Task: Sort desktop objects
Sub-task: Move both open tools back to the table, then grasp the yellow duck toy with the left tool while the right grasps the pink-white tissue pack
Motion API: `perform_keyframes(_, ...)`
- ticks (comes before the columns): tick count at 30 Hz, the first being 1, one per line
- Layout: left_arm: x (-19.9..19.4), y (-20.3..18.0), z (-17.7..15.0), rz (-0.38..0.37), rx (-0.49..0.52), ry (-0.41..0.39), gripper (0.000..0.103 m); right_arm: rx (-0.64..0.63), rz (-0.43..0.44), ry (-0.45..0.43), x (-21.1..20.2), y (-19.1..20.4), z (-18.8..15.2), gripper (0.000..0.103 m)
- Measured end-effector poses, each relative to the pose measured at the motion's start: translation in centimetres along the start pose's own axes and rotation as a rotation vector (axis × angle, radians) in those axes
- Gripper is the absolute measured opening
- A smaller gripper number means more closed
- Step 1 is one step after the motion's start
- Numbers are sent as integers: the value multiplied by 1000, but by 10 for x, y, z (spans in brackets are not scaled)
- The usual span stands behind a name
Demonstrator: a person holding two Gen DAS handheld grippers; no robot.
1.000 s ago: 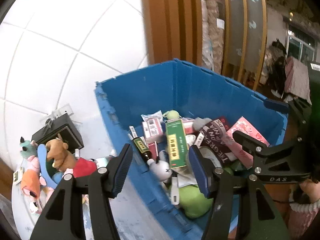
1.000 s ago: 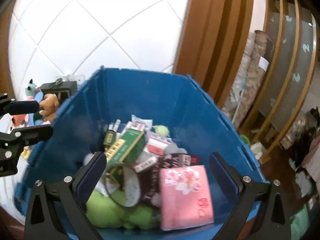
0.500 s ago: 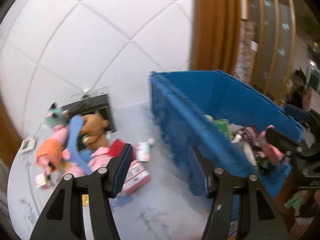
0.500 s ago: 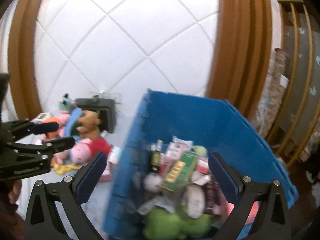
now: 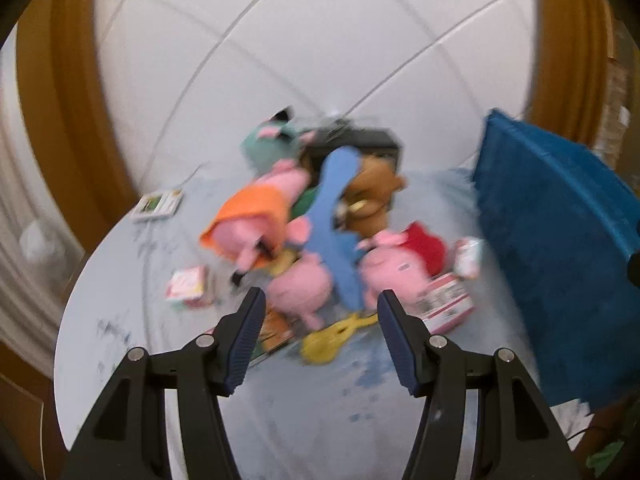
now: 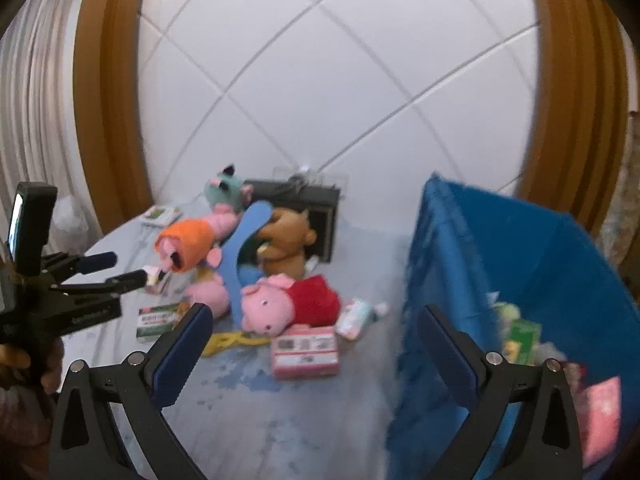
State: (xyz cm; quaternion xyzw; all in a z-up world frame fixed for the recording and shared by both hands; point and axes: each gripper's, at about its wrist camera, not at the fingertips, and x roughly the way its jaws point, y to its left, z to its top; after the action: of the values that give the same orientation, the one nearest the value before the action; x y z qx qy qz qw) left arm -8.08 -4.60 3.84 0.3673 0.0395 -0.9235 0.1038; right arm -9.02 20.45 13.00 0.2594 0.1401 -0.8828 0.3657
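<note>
A pile of plush toys lies on the white table [image 5: 120, 280]: a pink pig in red [image 6: 280, 304], a pink pig in orange [image 5: 248, 220], a brown bear [image 6: 286, 246], a teal plush [image 6: 226, 190] and a long blue piece [image 5: 336, 216]. Small boxes lie around them, among them a pink-white box [image 6: 306, 350] and a yellow item [image 5: 332, 336]. The blue bin [image 6: 500, 264] stands at the right. My left gripper [image 5: 320, 340] is open and empty, just short of the pile. My right gripper [image 6: 316, 356] is open and empty, between pile and bin.
A black box [image 6: 316, 208] stands behind the toys against the white tiled wall. A small card [image 5: 158, 204] lies at the table's far left. The bin holds several packets and a pink pack [image 6: 600, 416]. The left gripper also shows at the left in the right wrist view [image 6: 120, 272].
Both grippers have swung left, away from the bin's inside, and now face the toy pile on the table. Both stay open and empty.
</note>
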Motion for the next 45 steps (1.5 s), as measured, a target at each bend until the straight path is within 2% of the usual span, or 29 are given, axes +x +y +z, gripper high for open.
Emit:
perform_keyframes(4,20,20,-19,18,5,21,57,14,34,73,44,12,-12,103)
perform_keyframes(8,59,25,-34,-16,9,97,57,19,48,173,94,18,-24,103)
perform_keyframes(15,133,10,-44,-77,38,239,57,37,48,350,170,17,-51,103)
perform_keyframes(22,194,-10,-47,-111,103,344,57,80,31,490,233,3,-72,103)
perform_keyframes(30,238,-20,-55,-124,162,422,57,120,4,572,279,-19,-87,103)
perform_keyframes(33,254,-18,-61,-121,165,453,58,123,41,586,293,-22,-91,103)
perform_keyframes(37,263,-12,-59,-146,132,451,71,119,100,589,315,-24,-95,103)
perform_keyframes(40,264,-8,-60,-178,101,462,71,67,112,600,329,-20,-101,103)
perform_keyframes(43,258,-7,-66,-206,88,480,71,86,152,604,327,-22,-104,103)
perform_keyframes(45,256,-12,-79,-183,116,523,71,101,177,633,323,-20,-108,103)
